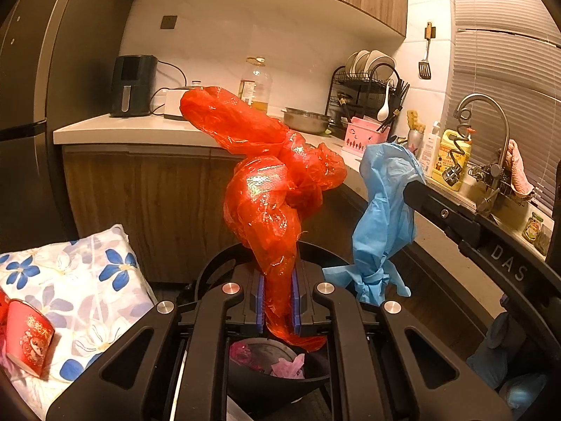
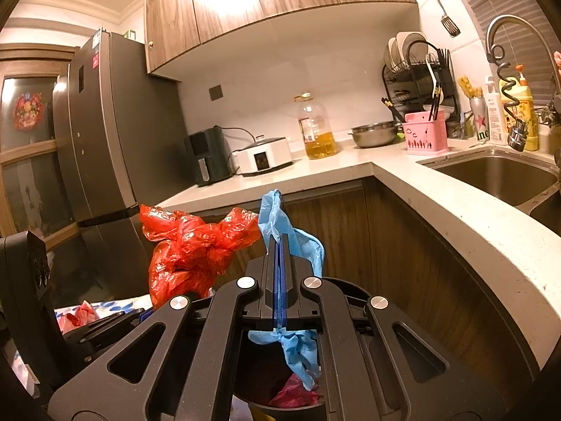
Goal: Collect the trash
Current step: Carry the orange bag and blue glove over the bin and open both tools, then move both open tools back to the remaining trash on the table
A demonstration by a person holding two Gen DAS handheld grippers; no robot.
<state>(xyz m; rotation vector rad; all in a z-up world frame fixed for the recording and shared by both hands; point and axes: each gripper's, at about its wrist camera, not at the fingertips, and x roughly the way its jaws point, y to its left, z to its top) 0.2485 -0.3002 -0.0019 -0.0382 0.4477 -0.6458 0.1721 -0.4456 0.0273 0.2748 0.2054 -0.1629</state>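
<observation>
The pale L-shaped surface (image 2: 438, 207) runs ahead of the right tool (image 2: 280, 245) and wraps round to its right. On the far run, left to right, stand a black air fryer (image 2: 207, 156), a white cooker (image 2: 263, 156), a large oil bottle (image 2: 315, 129), a steel pan (image 2: 375, 135) and a pink utensil caddy (image 2: 426, 133), with a dish rack (image 2: 417, 77) behind. A sink (image 2: 498, 179) is sunk into the right-hand run, with a yellow detergent bottle (image 2: 522, 112) and a can (image 2: 480, 119) by the faucet (image 2: 505, 45).
</observation>
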